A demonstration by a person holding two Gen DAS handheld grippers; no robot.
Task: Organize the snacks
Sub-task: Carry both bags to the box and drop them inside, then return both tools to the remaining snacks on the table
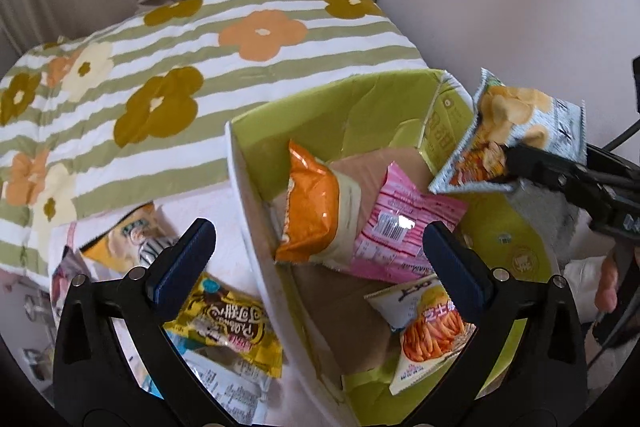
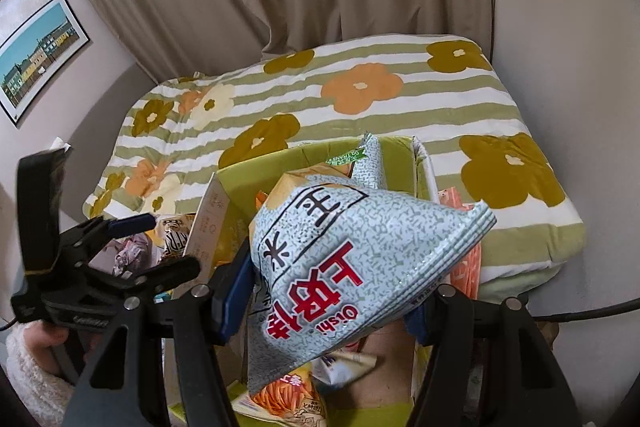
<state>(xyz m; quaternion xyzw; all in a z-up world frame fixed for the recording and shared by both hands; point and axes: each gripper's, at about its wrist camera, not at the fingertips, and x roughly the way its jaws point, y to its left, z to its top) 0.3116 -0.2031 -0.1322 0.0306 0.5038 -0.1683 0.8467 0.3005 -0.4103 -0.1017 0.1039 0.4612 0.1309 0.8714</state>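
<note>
The pale speckled "Oishi" crisp bag [image 2: 360, 267], red lettering, is pinched by the right hand-held gripper [image 2: 328, 311] above the green-lined cardboard box [image 1: 360, 107]. Inside lie an orange packet [image 1: 308, 203] and a pink barcoded packet [image 1: 396, 227]. The left hand-held gripper [image 1: 316, 259] is spread, empty, over the box's near wall.

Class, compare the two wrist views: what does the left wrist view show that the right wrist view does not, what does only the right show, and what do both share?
Only the left wrist view shows the pink packet lying in the box and the yellow packet outside it. Only the right wrist view shows the framed picture on the wall. Both show the green box, the flowered blanket, and the pale blue crisp bag clamped in the right hand-held gripper.
</note>
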